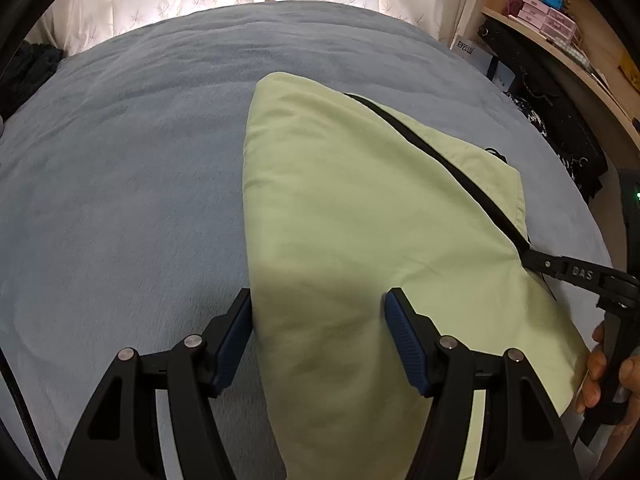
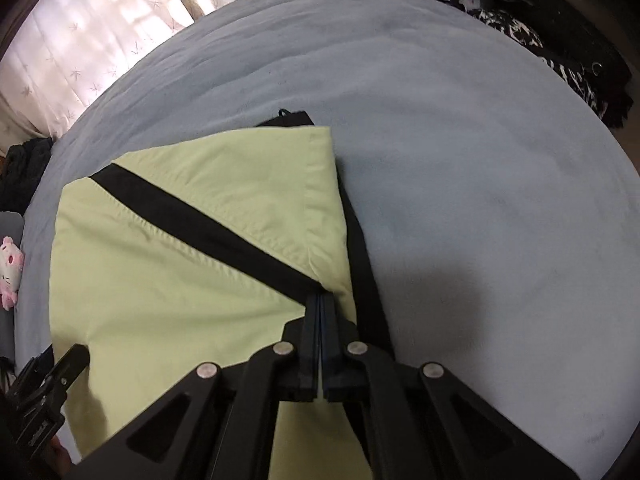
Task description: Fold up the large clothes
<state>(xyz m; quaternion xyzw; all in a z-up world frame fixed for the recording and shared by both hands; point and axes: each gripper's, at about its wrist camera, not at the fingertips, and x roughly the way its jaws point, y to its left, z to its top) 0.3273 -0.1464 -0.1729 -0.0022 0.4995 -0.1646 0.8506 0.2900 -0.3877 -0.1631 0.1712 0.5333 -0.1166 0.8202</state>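
One green garment (image 1: 360, 208); two hand-held grippers, left hand-held gripper (image 1: 320, 344) agape astride it, right hand-held gripper (image 2: 320, 300) pinched onto it.

We lose garment (image 1: 360, 220) lower edge past frame bottom; shelf boxes (image 1: 548, 16) too small to read; right tool (image 2: 320, 300) tips buried in fabric.

Bed (image 1: 120, 168) under a grey-blue fleecy cover, lightly rippled toward the far edge by the curtains. Folded pale green garment (image 1: 360, 220) with a black stripe flat on it, nearer the right edge than the left. Dark patterned clothes (image 2: 560, 52) heaped at the far right corner. Dark cloth (image 1: 28, 68) bunched at the far left corner.
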